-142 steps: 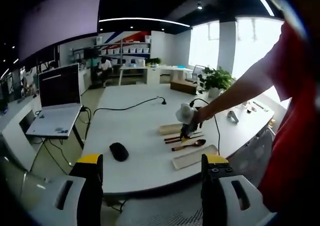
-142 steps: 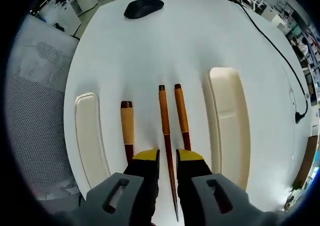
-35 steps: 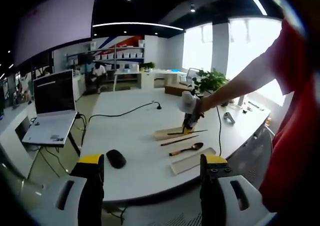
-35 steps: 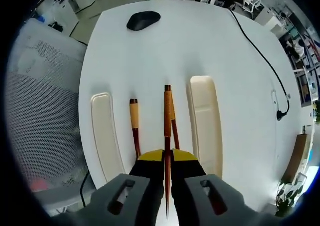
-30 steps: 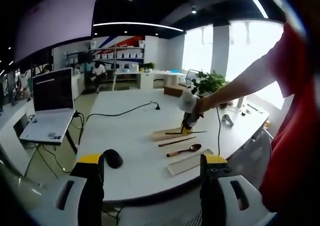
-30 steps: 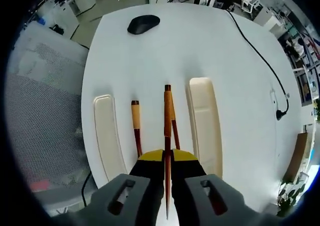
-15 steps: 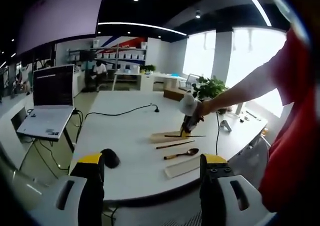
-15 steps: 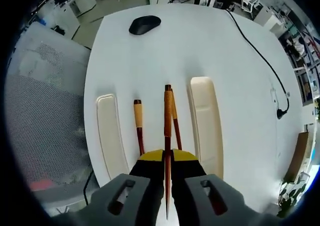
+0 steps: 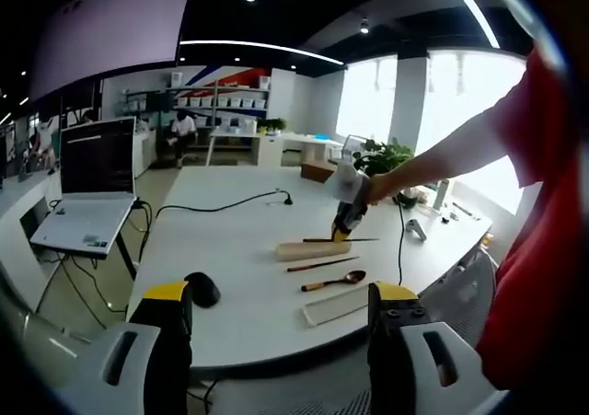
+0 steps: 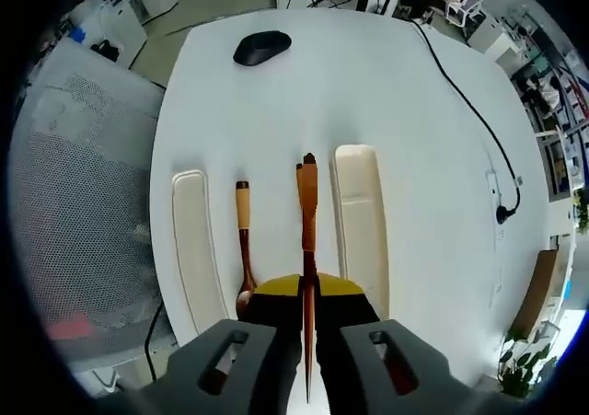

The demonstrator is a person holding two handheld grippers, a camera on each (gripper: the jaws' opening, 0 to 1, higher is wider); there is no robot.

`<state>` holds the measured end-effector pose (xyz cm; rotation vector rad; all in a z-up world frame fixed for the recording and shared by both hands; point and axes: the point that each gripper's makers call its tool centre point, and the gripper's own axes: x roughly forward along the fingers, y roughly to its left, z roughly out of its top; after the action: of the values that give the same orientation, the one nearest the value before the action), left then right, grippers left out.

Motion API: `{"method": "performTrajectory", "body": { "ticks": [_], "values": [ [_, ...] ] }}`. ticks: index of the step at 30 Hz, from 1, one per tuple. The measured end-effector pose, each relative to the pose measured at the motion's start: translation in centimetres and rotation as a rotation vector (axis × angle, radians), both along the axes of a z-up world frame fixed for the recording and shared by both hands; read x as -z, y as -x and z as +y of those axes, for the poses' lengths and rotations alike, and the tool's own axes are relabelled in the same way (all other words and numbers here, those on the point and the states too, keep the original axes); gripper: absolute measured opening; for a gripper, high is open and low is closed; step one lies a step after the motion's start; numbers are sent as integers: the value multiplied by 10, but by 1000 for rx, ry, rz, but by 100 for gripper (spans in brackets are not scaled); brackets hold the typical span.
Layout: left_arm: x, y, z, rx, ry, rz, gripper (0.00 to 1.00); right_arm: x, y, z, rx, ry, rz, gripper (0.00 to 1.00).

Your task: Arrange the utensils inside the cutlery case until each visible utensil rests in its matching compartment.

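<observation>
On the white table (image 10: pixel 276 102), in the right gripper view, two long cream halves of a cutlery case lie side by side with wooden utensils between them. The case lid (image 10: pixel 190 240) lies to the left and the case tray (image 10: pixel 359 222) to the right. Between them a spoon (image 10: pixel 243 240) rests flat on the table, its bowl at the near end, and a second chopstick (image 10: pixel 299 174) peeks out just left of the held one. The right gripper (image 10: pixel 306 291) has its jaws pressed together on a chopstick (image 10: pixel 309 213), which runs forward from between the yellow tips and hangs above the table, just beside the tray's left edge. A black mouse (image 10: pixel 262 47) sits at the far end of the table, and a black cable (image 10: pixel 469 102) trails along its right side.

In the left gripper view, the left gripper (image 9: pixel 276 314) is held back from the table with its jaws wide apart and nothing between them. Across the table a person's arm (image 9: pixel 442 162) reaches in with the right gripper (image 9: pixel 342 231), holding the chopstick level over the tray. A laptop (image 9: pixel 92 185) stands open at the left.
</observation>
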<state>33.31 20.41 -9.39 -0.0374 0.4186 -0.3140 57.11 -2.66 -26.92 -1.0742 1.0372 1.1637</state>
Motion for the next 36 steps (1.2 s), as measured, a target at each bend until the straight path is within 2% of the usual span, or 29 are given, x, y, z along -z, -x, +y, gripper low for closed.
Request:
{"method": "performTrajectory", "body": {
  "ticks": [8, 13, 16, 25, 36],
  "values": [
    [1, 1, -2, 11, -25, 6, 80, 2, -13, 5, 14, -12, 8, 0],
    [3, 1, 0, 4, -11, 13, 80, 3, -18, 10, 14, -16, 13, 0],
    [3, 0, 1, 2, -7, 17, 80, 2, -16, 13, 47, -29, 28, 0],
    [1, -2, 0, 19, -14, 20, 80, 2, -14, 14, 37, -22, 12, 0],
    [1, -3, -3, 29, -23, 18, 80, -1, -34, 11, 34, -26, -6, 0]
  ]
}}
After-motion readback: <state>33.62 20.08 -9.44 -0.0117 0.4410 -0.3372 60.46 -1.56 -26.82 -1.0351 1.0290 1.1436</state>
